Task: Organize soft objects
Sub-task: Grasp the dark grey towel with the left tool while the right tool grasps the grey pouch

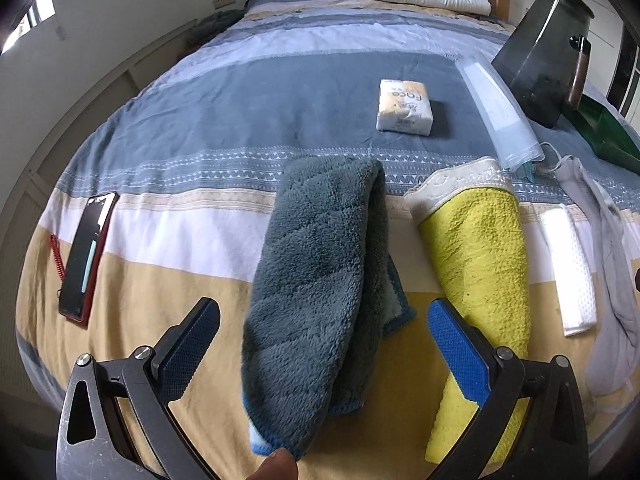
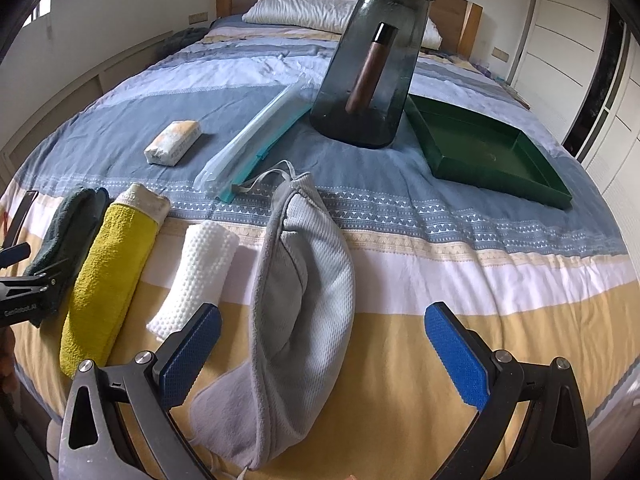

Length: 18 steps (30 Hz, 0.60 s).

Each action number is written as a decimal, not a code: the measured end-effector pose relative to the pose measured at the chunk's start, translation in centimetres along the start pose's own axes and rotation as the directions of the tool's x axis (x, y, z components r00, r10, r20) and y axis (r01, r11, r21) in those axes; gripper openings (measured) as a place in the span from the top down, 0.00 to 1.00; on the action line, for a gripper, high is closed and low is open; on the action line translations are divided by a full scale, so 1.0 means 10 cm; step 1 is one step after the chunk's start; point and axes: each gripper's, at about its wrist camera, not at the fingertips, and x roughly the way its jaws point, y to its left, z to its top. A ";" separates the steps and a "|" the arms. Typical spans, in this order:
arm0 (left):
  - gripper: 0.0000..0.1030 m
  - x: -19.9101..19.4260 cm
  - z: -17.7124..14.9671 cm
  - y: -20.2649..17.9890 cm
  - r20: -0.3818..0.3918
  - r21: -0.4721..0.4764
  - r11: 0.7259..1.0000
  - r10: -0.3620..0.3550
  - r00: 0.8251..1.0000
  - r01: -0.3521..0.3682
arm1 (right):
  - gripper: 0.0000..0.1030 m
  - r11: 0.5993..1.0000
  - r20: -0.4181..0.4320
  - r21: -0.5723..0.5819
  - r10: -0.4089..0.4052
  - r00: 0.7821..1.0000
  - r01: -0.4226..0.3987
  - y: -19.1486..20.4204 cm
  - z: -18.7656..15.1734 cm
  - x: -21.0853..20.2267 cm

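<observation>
The left gripper (image 1: pixel 324 344) stood wide open, its blue pads on either side of the near end of the dark teal towel (image 1: pixel 316 280), gripping nothing; whether a pad touched the pile could not be told. The right gripper (image 2: pixel 322 354) was also spread wide and held nothing, with the grey cloth (image 2: pixel 304 312) lying lengthwise between its fingers.

Taking the grey cloth as the landmark, all four soft things lay in a row on the striped bedspread (image 2: pixel 460 264), rolled or folded and pointing away from the cameras. Just left of the grey cloth lay the white waffle cloth (image 2: pixel 200 272), close beside it. Left of that lay the yellow towel (image 2: pixel 108 280), its white hem at the far end, and furthest left the teal towel, close against the yellow one.

Beyond the grey cloth's far tip lay a clear plastic sleeve (image 2: pixel 248 144). Further left of the sleeve sat a tissue pack (image 2: pixel 174 143). Behind the sleeve stood a dark glass pitcher (image 2: pixel 372 68), and to its right a green tray (image 2: pixel 488 152). A phone (image 1: pixel 88 252) lay well left of the teal towel. A white pillow (image 2: pixel 304 10) rested by the headboard, farthest from the grey cloth.
</observation>
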 end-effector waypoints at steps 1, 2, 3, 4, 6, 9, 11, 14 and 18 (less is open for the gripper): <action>0.01 0.02 0.01 0.00 -0.002 0.001 1.000 -0.003 1.000 0.003 | 0.00 1.000 -0.004 0.000 0.000 1.000 0.000 -0.01 0.00 0.01; 0.01 0.04 0.01 -0.01 -0.006 0.003 1.000 -0.004 1.000 0.004 | 0.00 1.000 -0.007 0.000 0.001 1.000 -0.001 -0.01 0.00 0.02; 0.01 0.07 0.02 -0.01 -0.012 0.005 1.000 -0.003 1.000 0.003 | 0.00 1.000 -0.011 -0.002 -0.001 1.000 0.001 -0.01 0.00 0.05; 0.01 0.09 0.03 0.00 -0.015 0.006 1.000 -0.004 1.000 0.004 | 0.00 1.000 -0.013 -0.003 -0.003 1.000 0.003 -0.02 0.00 0.06; 0.01 0.14 0.04 0.00 -0.025 0.009 1.000 -0.010 1.000 0.010 | 0.00 1.000 -0.023 -0.003 -0.007 1.000 0.007 -0.02 0.00 0.10; 0.01 0.21 0.05 -0.01 -0.047 0.016 1.000 -0.016 0.999 0.017 | 0.00 1.000 -0.034 -0.005 -0.010 0.999 0.010 -0.02 0.00 0.16; 0.01 0.24 0.04 -0.02 -0.055 0.023 1.000 -0.011 0.998 0.012 | 0.00 1.000 -0.039 -0.007 -0.010 0.999 0.009 -0.01 0.01 0.19; 0.01 0.27 0.05 -0.03 -0.059 0.024 1.000 -0.007 0.998 0.009 | 0.00 1.000 -0.050 -0.012 -0.004 0.999 0.003 0.00 0.02 0.26; 0.01 0.31 0.06 -0.02 -0.069 0.014 1.000 -0.005 0.998 0.006 | 0.00 1.000 -0.070 -0.004 0.003 0.998 -0.003 0.00 0.04 0.36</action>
